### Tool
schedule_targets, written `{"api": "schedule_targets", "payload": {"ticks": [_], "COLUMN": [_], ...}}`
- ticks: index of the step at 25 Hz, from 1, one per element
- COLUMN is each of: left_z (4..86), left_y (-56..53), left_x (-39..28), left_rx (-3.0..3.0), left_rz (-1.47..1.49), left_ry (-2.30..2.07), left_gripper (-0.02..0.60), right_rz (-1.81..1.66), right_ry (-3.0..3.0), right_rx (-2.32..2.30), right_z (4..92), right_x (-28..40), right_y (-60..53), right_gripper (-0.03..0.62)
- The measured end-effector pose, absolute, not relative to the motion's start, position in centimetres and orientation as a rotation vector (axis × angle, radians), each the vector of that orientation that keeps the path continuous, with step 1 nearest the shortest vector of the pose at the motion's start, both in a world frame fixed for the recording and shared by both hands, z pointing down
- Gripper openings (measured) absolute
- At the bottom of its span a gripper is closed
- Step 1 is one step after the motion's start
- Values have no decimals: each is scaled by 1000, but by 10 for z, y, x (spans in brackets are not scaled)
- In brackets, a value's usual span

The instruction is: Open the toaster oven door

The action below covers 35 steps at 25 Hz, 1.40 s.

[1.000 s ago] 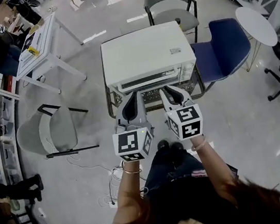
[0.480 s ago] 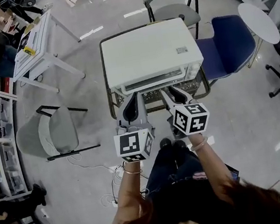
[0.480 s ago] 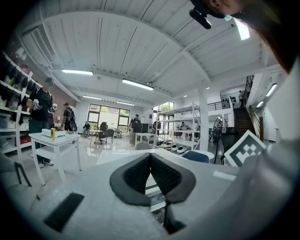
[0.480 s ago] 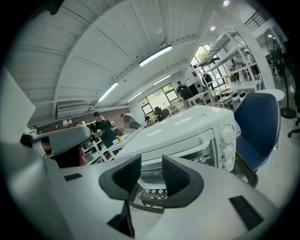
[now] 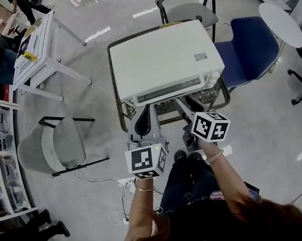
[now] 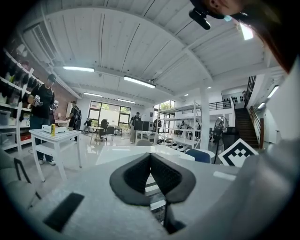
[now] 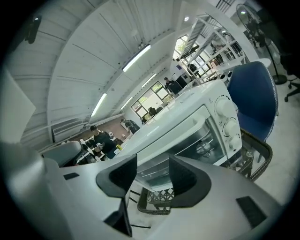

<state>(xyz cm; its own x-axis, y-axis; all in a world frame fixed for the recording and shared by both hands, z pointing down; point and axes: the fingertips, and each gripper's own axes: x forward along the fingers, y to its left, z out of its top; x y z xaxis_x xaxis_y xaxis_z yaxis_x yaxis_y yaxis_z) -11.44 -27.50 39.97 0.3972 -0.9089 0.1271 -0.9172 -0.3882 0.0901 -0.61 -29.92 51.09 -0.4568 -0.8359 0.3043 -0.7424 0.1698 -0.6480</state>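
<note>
Two claws wait just short of the toaster oven (image 5: 161,59) on its desk (image 5: 118,110): left claw (image 5: 143,111) clenched empty, right claw (image 5: 189,104) opening on nothing, so with the door (image 7: 204,145) seemingly closed, next comes gripping its handle (image 7: 159,151).

Item count from my position: toaster oven (image 5: 161,59), one; grey chairs (image 5: 181,0) (image 5: 58,142), two; blue chair (image 5: 244,47), one; white counters (image 5: 44,43) (image 5: 278,26), two, one rectangular and one round.
</note>
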Motion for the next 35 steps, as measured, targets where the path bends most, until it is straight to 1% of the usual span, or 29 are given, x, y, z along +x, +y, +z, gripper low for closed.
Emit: {"api": "schedule_targets", "payload": {"ticks": [7,16,25,28,35], "left_z": [410,419,427,429,431], "left_y": [-281,-285,-288,-288,-285], "left_x": [-116,-114,-116,-113,-109], "left_rx": [2485,2475,2461,2461,2456], "left_rz": [97,115,123,121,113], "left_ry": [-1627,-1604,-1602,-1599,-1606], "left_gripper": [12,12,12,12,12], "right_rz": [-1234,-1247,-1273,-1277,-1290], "right_ry": [2195,2119,2039,2026,2006], "right_rx": [-1544,-1498,-1484,-1487,-1454], "right_z": [525,529,533,535,536], "right_x": [-2,-3,-5,-2,-2], "right_y": [-311,-327,-339,-343,-343], "right_gripper": [210,232,230,216,215]}}
